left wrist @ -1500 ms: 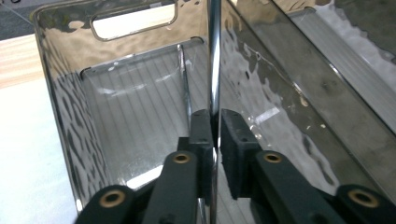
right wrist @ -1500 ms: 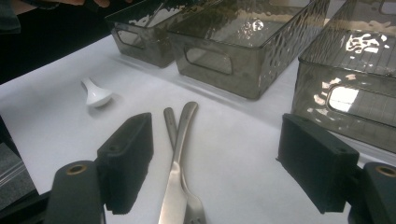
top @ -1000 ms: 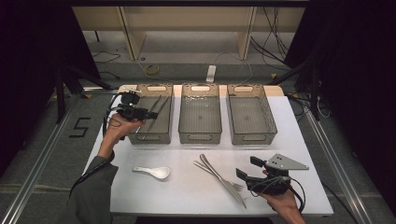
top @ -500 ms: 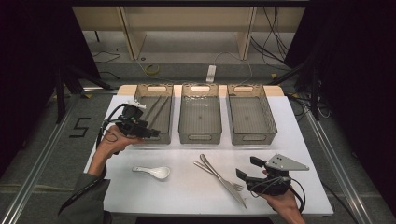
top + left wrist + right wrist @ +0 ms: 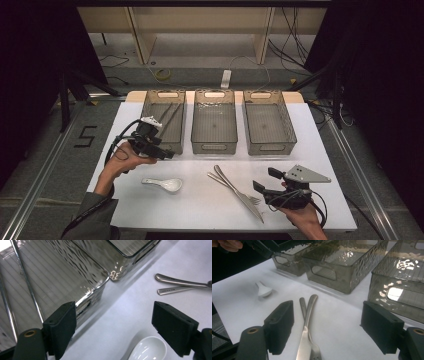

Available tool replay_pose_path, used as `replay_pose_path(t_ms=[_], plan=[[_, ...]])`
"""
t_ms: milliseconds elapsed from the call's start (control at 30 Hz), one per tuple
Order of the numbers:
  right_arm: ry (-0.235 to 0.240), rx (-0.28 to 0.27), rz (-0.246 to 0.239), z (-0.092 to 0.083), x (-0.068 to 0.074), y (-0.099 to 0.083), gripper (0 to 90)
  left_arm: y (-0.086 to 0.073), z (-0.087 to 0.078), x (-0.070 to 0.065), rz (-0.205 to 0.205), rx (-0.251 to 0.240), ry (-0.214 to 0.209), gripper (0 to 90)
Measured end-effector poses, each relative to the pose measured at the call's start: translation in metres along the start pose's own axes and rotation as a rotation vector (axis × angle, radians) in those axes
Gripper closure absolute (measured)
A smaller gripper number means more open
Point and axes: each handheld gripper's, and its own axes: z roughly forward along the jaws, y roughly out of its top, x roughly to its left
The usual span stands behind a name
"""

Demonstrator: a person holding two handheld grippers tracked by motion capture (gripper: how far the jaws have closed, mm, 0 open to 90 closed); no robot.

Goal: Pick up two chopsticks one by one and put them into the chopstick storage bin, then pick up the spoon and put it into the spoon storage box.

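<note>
Where open tool point(image 5: 113, 327), spoon point(image 5: 149, 349) just below.

The white rectangular table point(image 5: 310, 150) bears three smoked translucent plastic bins point(image 5: 214, 126) abreast along its far half, with a white ceramic soup spoon point(image 5: 164, 184) and a crossed steel knife and fork point(image 5: 235, 190) lying nearer the front edge.

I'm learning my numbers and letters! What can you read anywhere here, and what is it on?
"5": a big black number on the grey floor, left of the table.
Tiny stamped marks on the two cutlery handles: too small to read.
Nothing else readable.
</note>
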Motion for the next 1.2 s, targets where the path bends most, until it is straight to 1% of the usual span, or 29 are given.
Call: replay_pose_path(t_ms=[100,167,333,467,533,633,667,700,767,867,967,1200], plan=[[0.002,0.000,0.001,0.000,-0.001,-0.001,27.3,-0.002,0.000,-0.003,0.006,0.013,-0.001,18.8],[0.003,-0.002,0.001,0.000,-0.002,-0.001,27.3,-0.004,0.000,-0.005,0.002,0.017,-0.001,18.8],[0.001,-0.001,0.002,0.000,-0.002,-0.001,27.3,-0.011,0.001,-0.006,0.000,0.037,-0.002,18.7],[0.000,0.002,0.001,0.001,-0.002,-0.001,27.3,-0.016,0.001,-0.007,0.007,0.051,0.014,18.1],[-0.001,0.004,-0.001,0.001,-0.002,-0.001,27.4,-0.018,0.001,-0.007,0.007,0.056,0.016,18.0],[-0.002,0.002,0.002,0.001,-0.002,-0.001,27.3,-0.022,0.000,-0.006,-0.005,0.051,0.021,17.5],[-0.003,0.002,0.001,0.001,-0.002,-0.001,27.3,-0.023,0.000,-0.006,-0.009,0.052,0.031,17.2],[-0.003,0.002,0.001,0.001,-0.002,-0.001,27.3,-0.024,0.000,-0.007,-0.007,0.057,0.042,16.8],[-0.003,0.006,0.000,0.001,-0.002,-0.001,27.3,-0.025,0.000,-0.008,0.009,0.071,0.050,16.4],[-0.003,0.008,-0.002,0.001,-0.002,-0.001,27.4,-0.026,0.000,-0.010,0.010,0.074,0.048,16.4],[-0.005,0.007,0.000,0.001,-0.002,-0.001,27.3,-0.027,0.000,-0.011,0.015,0.080,0.061,16.4],[-0.005,0.007,-0.001,0.001,-0.002,-0.001,27.3,-0.030,0.000,-0.012,0.026,0.105,0.067,16.3]])
